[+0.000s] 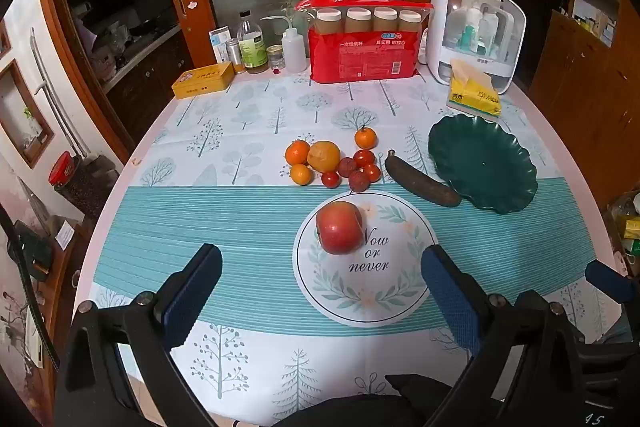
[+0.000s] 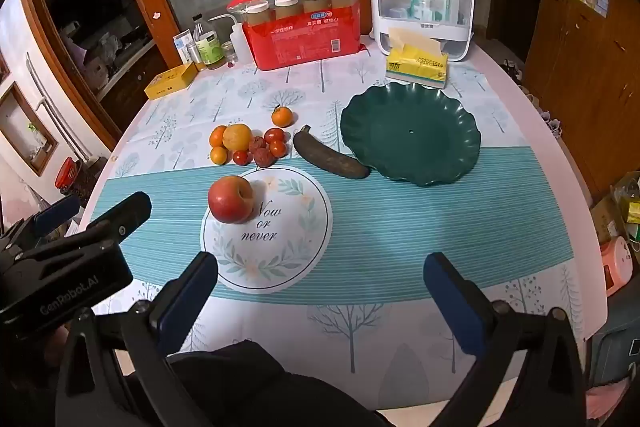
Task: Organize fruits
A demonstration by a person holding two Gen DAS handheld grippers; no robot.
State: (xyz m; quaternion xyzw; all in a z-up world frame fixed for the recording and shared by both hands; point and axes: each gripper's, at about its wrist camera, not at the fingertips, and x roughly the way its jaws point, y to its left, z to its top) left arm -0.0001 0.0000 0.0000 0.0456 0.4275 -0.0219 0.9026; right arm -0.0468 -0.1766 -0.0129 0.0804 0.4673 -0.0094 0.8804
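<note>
Green scalloped plate [image 2: 410, 135] sits empty, far right, likely the fruit's destination. Red apple [image 2: 231, 199] rests alone on the printed mat; small fruits [image 1: 332, 163] cluster beyond. Left gripper [image 1: 322, 291] and right gripper [image 2: 320, 301] hover wide, holding nothing.

Red pack [image 1: 362, 59] print too small

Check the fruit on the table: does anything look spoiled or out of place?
Yes. The banana beside the green plate is dark brown all over, which looks overripe. The apple sits apart from the other fruit, on the round printed emblem.
</note>
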